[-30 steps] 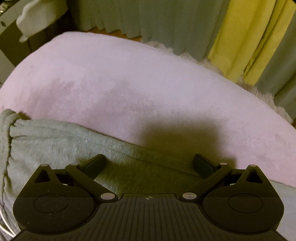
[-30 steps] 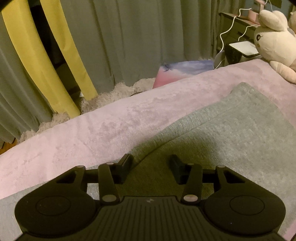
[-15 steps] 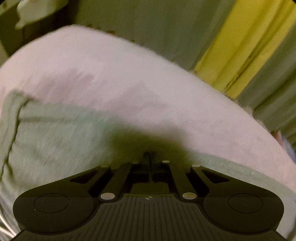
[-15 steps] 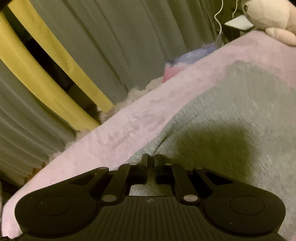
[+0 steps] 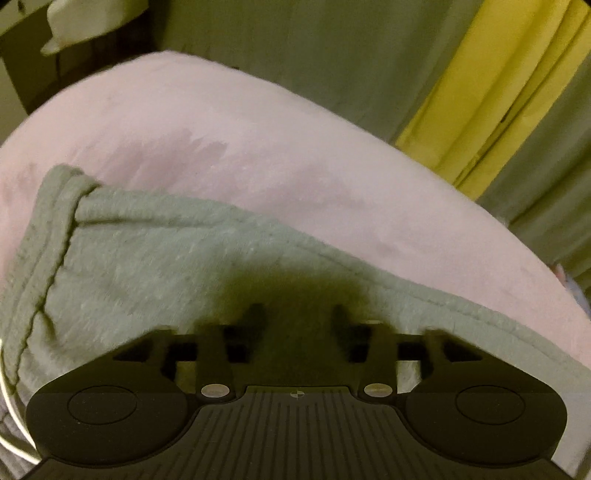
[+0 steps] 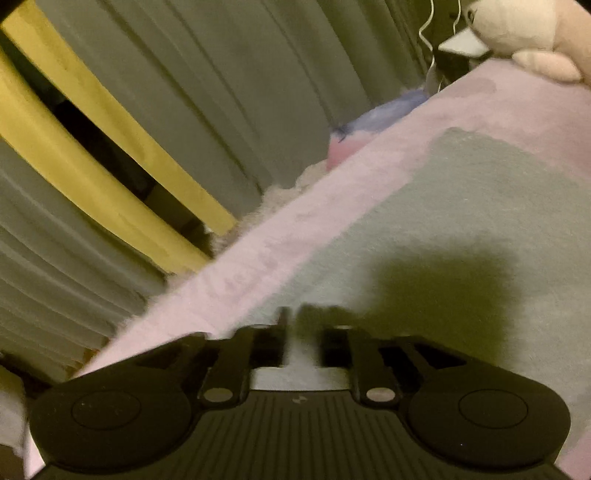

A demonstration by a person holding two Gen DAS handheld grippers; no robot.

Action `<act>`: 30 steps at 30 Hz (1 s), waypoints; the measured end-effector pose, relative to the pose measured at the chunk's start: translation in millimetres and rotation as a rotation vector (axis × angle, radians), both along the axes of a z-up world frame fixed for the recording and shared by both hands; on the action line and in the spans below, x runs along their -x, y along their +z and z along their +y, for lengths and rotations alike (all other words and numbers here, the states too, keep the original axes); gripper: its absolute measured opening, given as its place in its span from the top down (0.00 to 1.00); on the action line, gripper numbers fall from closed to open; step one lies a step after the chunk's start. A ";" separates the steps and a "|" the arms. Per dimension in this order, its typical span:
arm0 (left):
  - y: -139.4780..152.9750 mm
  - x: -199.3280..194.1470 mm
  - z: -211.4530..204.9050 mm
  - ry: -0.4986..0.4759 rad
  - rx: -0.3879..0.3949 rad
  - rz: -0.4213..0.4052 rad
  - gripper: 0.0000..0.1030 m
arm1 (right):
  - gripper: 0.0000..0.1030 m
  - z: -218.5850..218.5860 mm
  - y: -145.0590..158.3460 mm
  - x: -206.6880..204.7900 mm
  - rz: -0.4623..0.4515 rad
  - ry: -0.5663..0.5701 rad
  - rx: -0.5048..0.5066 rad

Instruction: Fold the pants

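The grey pants (image 5: pixel 155 266) lie flat on a pink blanket (image 5: pixel 229 140). In the left wrist view their gathered waistband (image 5: pixel 55 229) is at the left. My left gripper (image 5: pixel 297 315) is open, its fingers apart just above the pants near their far edge, holding nothing. In the right wrist view the pants (image 6: pixel 461 206) stretch away to the right. My right gripper (image 6: pixel 295 319) hovers over the pants' left edge; its fingers stand a narrow gap apart with grey cloth showing between them, and motion blur hides whether they pinch it.
Grey and yellow curtains (image 5: pixel 491 85) hang behind the bed. A plush rabbit (image 6: pixel 524 33) sits at the far right corner of the blanket. A blue and pink pillow (image 6: pixel 373 125) lies beyond the bed edge. White cables (image 6: pixel 430 44) hang near it.
Both grippers were open a second ago and shut on the pants half a second ago. The left has opened again; the right has parted slightly. Both cameras have tilted.
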State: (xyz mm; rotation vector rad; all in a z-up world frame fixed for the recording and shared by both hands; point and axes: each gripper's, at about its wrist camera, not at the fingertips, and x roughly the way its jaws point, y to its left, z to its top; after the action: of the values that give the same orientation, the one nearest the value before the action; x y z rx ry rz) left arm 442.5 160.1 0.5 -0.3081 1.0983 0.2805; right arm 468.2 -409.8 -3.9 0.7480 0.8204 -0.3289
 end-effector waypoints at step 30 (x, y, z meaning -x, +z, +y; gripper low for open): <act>-38.9 -116.4 -21.1 0.138 -0.090 0.346 0.00 | 0.81 34.9 -22.1 -62.3 0.194 0.167 0.337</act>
State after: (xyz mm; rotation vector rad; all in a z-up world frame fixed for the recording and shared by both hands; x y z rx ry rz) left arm 558.9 139.0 -38.4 -0.2606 1.4026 0.5189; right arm 530.5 -374.9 -26.0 0.3334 0.9736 -0.3821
